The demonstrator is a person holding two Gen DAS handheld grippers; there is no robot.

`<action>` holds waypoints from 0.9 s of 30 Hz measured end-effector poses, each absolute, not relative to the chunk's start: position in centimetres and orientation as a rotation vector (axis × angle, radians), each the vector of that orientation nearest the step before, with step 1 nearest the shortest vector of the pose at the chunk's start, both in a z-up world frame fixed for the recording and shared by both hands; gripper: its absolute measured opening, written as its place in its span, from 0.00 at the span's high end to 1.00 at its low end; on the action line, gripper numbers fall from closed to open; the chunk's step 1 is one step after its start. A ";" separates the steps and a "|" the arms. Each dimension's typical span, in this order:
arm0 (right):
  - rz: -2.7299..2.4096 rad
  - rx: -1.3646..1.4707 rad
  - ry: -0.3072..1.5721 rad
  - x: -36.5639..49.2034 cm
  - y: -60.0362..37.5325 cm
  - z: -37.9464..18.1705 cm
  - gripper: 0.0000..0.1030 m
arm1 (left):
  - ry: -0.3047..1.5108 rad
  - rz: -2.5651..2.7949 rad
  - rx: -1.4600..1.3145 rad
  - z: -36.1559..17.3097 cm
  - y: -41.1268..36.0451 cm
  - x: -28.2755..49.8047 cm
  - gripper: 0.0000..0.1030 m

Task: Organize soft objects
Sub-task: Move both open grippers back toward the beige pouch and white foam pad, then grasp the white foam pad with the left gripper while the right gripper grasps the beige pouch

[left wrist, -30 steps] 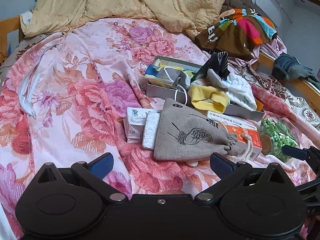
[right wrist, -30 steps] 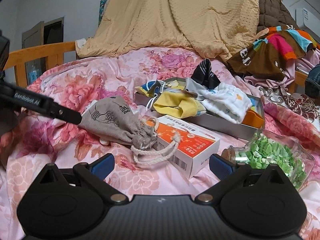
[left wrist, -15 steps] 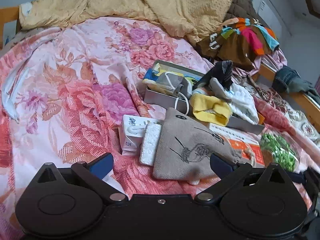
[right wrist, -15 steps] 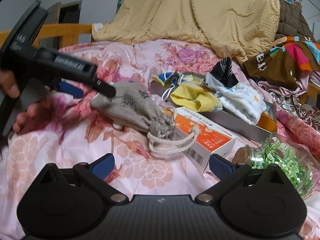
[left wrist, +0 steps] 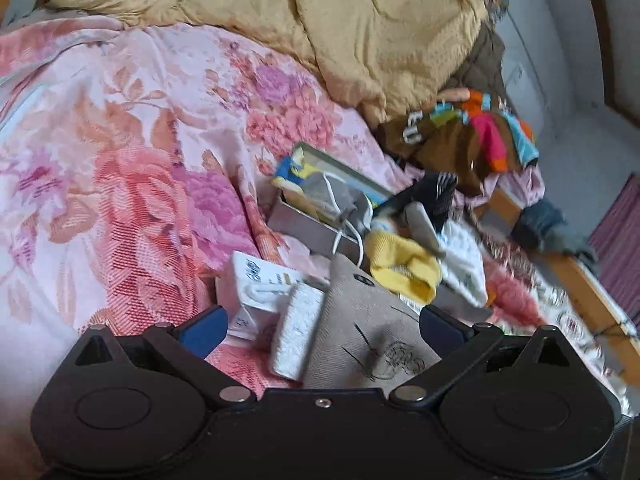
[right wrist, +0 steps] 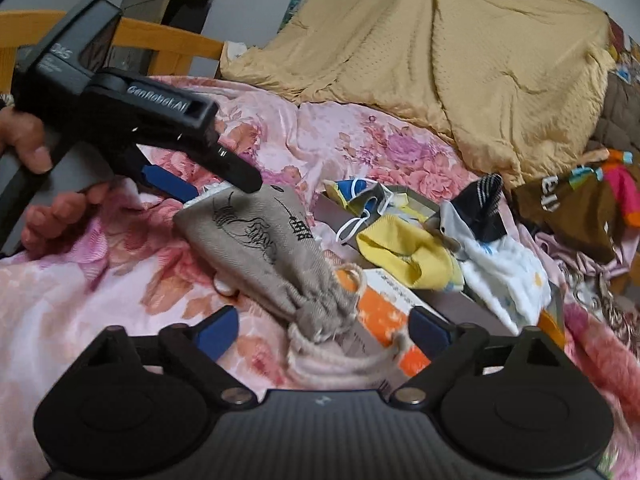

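Observation:
A grey drawstring pouch (right wrist: 260, 232) with a black drawing lies on the flowered bedspread. Its gathered neck and cord rest on an orange-and-white box (right wrist: 384, 308). My right gripper (right wrist: 324, 330) straddles that neck with its jaws closing, and the pads stand clear of the cloth. My left gripper (right wrist: 208, 182), held by a hand, hovers open over the pouch's flat end. In the left wrist view, the pouch (left wrist: 368, 320) and a white pad (left wrist: 298, 332) lie between the left gripper's (left wrist: 322, 326) fingers, untouched.
A grey tray (right wrist: 460, 300) behind the pouch holds a yellow sock (right wrist: 404, 252), a white cloth (right wrist: 508, 276), a striped dark sock (right wrist: 480, 204) and masks. A small white box (left wrist: 256, 284) sits left of the pouch. A tan quilt (right wrist: 440, 60) and a colourful garment (left wrist: 472, 136) lie further back.
Both grippers have closed in on the pouch and rolled. The left one now reaches over its flat end. The right one's jaws have narrowed a little around the neck.

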State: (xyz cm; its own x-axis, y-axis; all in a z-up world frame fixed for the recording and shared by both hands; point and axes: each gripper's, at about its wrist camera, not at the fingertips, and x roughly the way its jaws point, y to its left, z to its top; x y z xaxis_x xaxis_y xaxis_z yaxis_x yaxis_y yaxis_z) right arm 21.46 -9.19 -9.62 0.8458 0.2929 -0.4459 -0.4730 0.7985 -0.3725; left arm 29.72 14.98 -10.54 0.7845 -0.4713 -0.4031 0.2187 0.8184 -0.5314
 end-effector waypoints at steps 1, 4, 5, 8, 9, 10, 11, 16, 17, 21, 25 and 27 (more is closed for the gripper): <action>0.427 -0.499 0.378 21.7 -9.1 -9.7 0.13 | 0.552 -0.395 -0.487 -10.8 15.0 29.7 0.06; 0.442 -0.516 0.363 22.3 -8.7 -9.8 0.17 | 0.533 -0.405 -0.478 -11.1 15.0 29.5 0.08; 0.450 -0.526 0.356 22.5 -8.6 -9.8 0.19 | 0.528 -0.407 -0.478 -11.2 15.0 29.5 0.08; 0.473 -0.560 0.331 23.1 -7.9 -9.9 0.20 | 0.512 -0.418 -0.514 -11.4 15.5 29.3 0.08; 0.482 -0.570 0.327 23.2 -7.7 -9.9 0.23 | 0.508 -0.420 -0.529 -11.5 15.6 29.3 0.08; 0.494 -0.577 0.325 23.4 -7.5 -10.0 0.25 | 0.504 -0.422 -0.540 -11.5 15.7 29.2 0.08; 0.504 -0.585 0.324 23.5 -7.2 -10.1 0.32 | 0.502 -0.423 -0.545 -11.6 15.8 29.2 0.08; 0.535 -0.599 0.338 22.9 -6.9 -10.4 0.51 | 0.499 -0.426 -0.541 -11.8 15.7 28.9 0.09; 0.534 -0.594 0.344 22.9 -7.0 -10.4 0.53 | 0.498 -0.424 -0.542 -11.8 15.8 28.9 0.11; 0.518 -0.565 0.354 22.8 -7.4 -10.2 0.67 | 0.493 -0.418 -0.567 -12.0 16.1 28.7 0.17; 0.502 -0.539 0.360 22.7 -7.7 -10.2 0.73 | 0.495 -0.419 -0.592 -12.0 16.3 28.3 0.26; 0.495 -0.506 0.375 22.8 -7.9 -10.1 0.74 | 0.510 -0.422 -0.593 -12.1 16.0 28.0 0.33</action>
State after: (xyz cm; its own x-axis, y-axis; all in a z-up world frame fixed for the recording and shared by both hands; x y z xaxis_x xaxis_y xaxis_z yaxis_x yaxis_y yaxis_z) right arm 22.75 -7.91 -10.12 0.8172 0.3543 -0.4547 -0.5339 0.7624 -0.3656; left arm 28.01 16.00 -12.15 0.7950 -0.5101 -0.3285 0.2268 0.7521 -0.6188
